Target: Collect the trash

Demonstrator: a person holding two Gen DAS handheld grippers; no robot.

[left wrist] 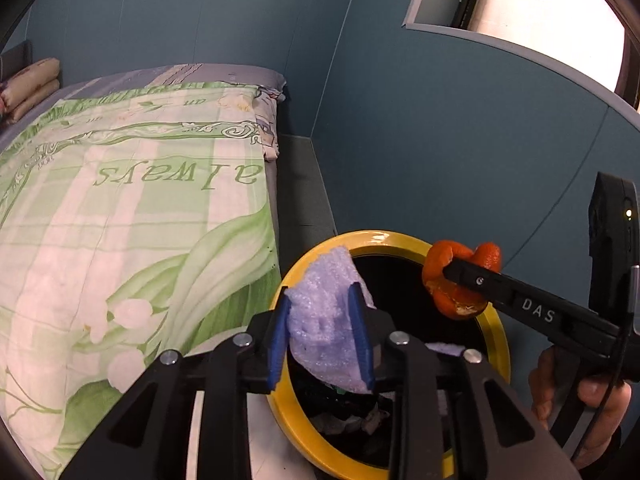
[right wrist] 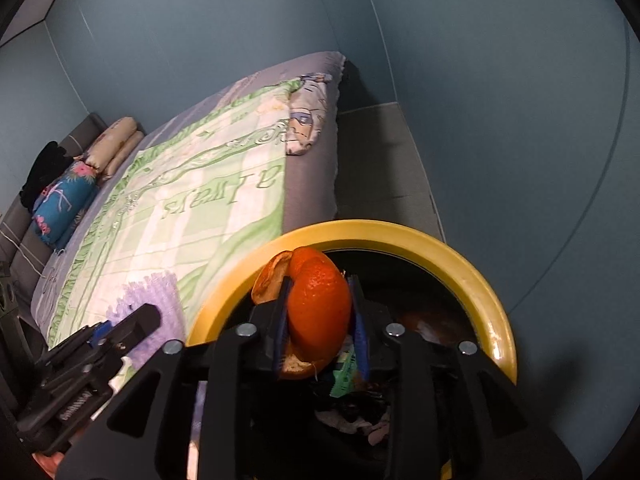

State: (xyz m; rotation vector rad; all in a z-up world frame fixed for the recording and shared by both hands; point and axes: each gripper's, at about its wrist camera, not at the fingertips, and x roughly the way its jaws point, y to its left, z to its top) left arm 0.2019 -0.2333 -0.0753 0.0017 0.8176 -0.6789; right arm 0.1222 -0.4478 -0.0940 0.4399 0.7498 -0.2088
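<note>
A yellow-rimmed bin (left wrist: pixel 384 236) with a dark inside stands beside the bed. My left gripper (left wrist: pixel 320 320) is shut on a crumpled lilac foam sheet (left wrist: pixel 328 280), held over the bin's left rim. My right gripper (left wrist: pixel 460 272) comes in from the right, clamped on an orange peel (left wrist: pixel 452 304) above the bin's right rim. In the right wrist view the orange peel (right wrist: pixel 316 284) fills the gap between the blue pads of the right gripper (right wrist: pixel 320 320), over the bin (right wrist: pixel 400 228). The left gripper (right wrist: pixel 136 320) and foam sheet (right wrist: pixel 156 292) show at lower left.
Several scraps, among them a green wrapper (right wrist: pixel 344 376), lie in the bin. A bed with a green patterned quilt (left wrist: pixel 120 200) fills the left, with pillows (right wrist: pixel 68 200) at its head. A grey floor strip (left wrist: pixel 300 184) runs along blue walls. A hand (left wrist: pixel 580 396) grips the right tool.
</note>
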